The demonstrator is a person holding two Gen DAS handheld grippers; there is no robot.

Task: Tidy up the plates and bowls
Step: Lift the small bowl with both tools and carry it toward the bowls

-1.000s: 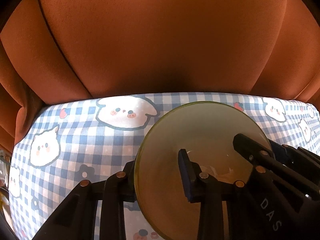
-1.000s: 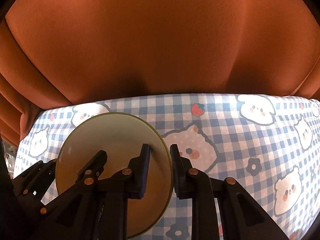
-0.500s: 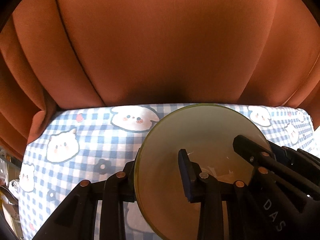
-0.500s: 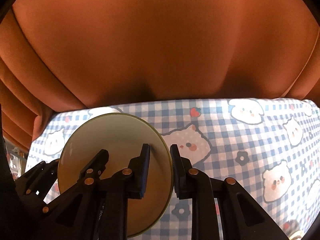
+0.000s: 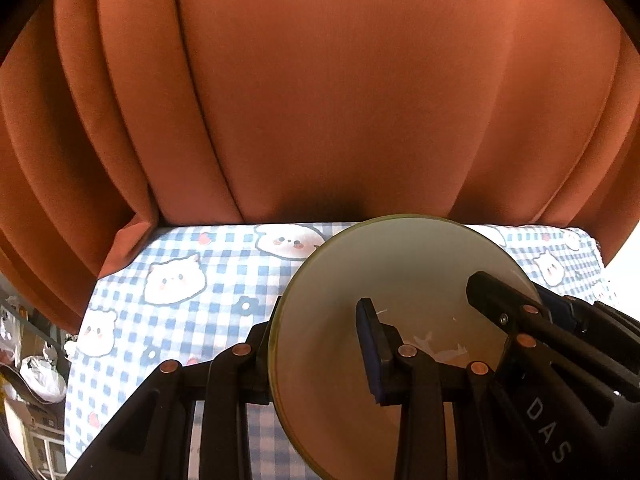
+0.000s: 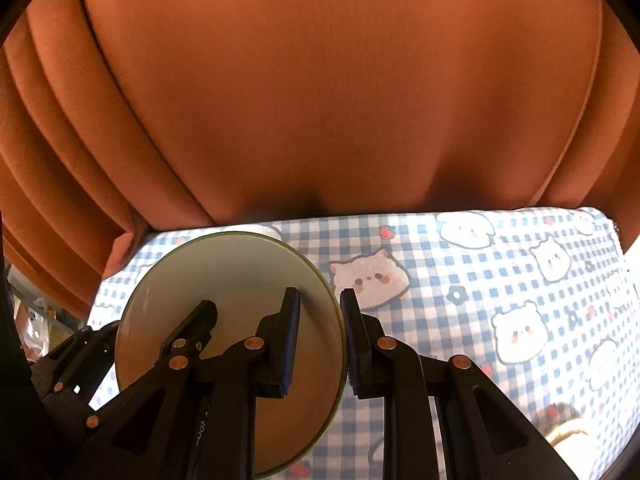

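Note:
A pale green bowl point(image 5: 400, 280) is held in the air above the table by both grippers. My left gripper point(image 5: 316, 344) is shut on the bowl's left rim, one finger inside and one outside. My right gripper point(image 6: 320, 336) is shut on the bowl's right rim point(image 6: 240, 280) the same way. The other gripper's black fingers point(image 5: 504, 300) reach into the bowl from the right in the left wrist view. The bowl's inside looks empty apart from light reflections.
A table with a blue-and-white checked cloth point(image 6: 480, 280) printed with cartoon animals lies below. An orange curtain point(image 5: 320, 100) hangs right behind the table's far edge. Clutter and bags point(image 5: 36, 372) show off the table's left side.
Both grippers have risen and pulled back with the bowl. The table looks smaller and lower, and more of the curtain and the table's side edges show.

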